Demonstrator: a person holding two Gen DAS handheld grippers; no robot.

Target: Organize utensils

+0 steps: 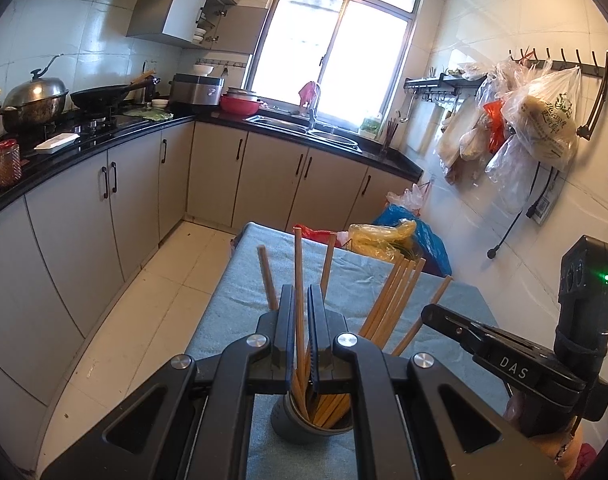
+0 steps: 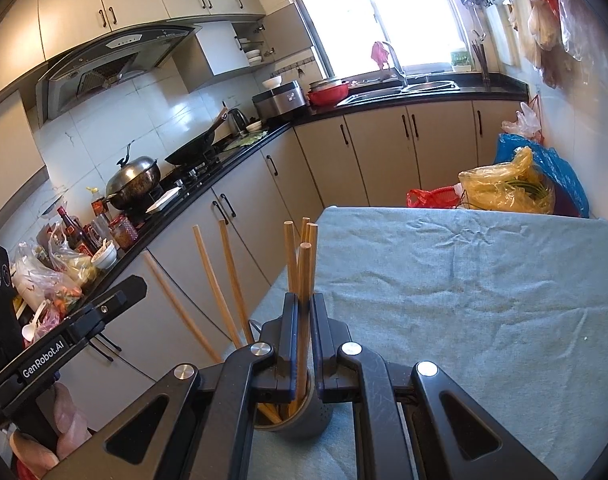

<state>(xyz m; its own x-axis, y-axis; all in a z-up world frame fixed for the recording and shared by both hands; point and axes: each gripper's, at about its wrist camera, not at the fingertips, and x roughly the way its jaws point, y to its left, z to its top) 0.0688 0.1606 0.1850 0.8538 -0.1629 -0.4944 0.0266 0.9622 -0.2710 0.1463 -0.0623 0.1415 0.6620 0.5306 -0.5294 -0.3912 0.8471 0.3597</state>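
A grey perforated holder stands on the table's blue-grey cloth, and several wooden chopsticks fan out of it. My left gripper is shut on one upright chopstick whose lower end reaches into the holder. In the right wrist view the same holder sits just under my right gripper, which is shut on another chopstick, also standing in the holder. Other chopsticks lean away to the left. The two grippers are close side by side over the holder.
Plastic bags are piled past the table's far end. A black counter with a wok, pots and jars runs along the left, and a sink is under the window. More bags hang on the right wall. Tiled floor lies between the table and the cabinets.
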